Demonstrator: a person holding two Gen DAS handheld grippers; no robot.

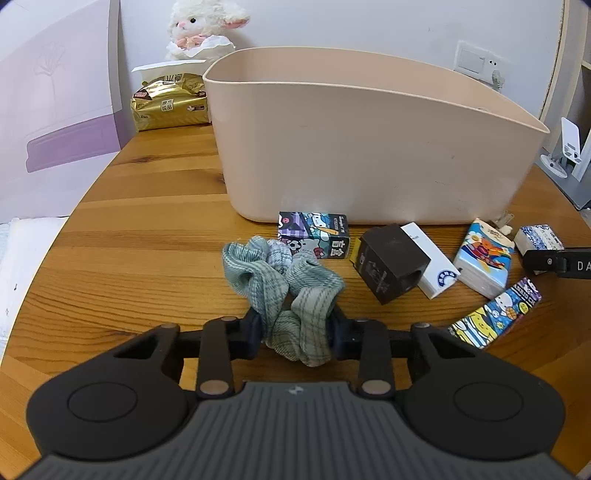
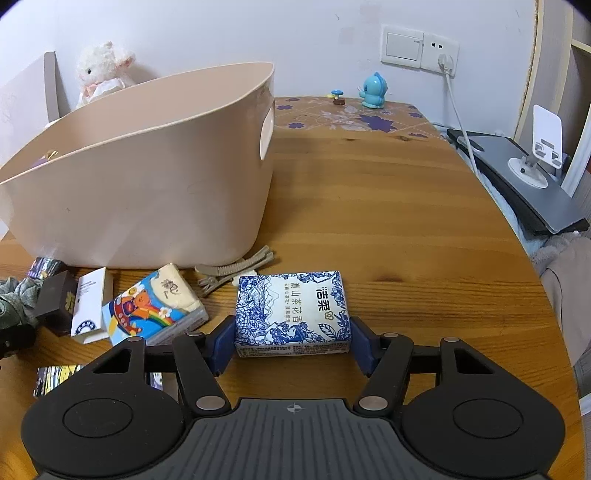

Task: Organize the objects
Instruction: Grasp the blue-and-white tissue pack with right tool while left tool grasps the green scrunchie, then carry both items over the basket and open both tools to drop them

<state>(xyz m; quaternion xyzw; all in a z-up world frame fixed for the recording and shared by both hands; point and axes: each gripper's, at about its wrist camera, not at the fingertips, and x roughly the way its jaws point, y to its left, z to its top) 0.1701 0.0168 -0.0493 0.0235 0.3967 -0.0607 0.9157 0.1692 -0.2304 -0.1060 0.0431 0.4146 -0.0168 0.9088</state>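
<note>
A beige plastic bin (image 1: 362,147) stands on the round wooden table (image 1: 147,236); it also shows in the right wrist view (image 2: 147,177). My left gripper (image 1: 295,328) is shut on a green checked scrunchie (image 1: 280,288) that rests on the table in front of the bin. My right gripper (image 2: 291,347) is shut on a blue-and-white tissue pack (image 2: 291,314), which lies on the table right of the bin. Loose on the table lie a cartoon box (image 1: 314,234), a dark brown box (image 1: 391,264), a white box (image 1: 432,266), a bear-print tissue pack (image 2: 155,306) and a second cartoon box (image 1: 495,314).
A gold tissue pack (image 1: 170,103) and a white plush lamb (image 1: 201,26) sit behind the bin at the left. Beige hair clips (image 2: 232,271) lie by the bin's base. A blue figurine (image 2: 373,90) stands on a floral mat at the far edge. A phone stand (image 2: 539,147) is at the right.
</note>
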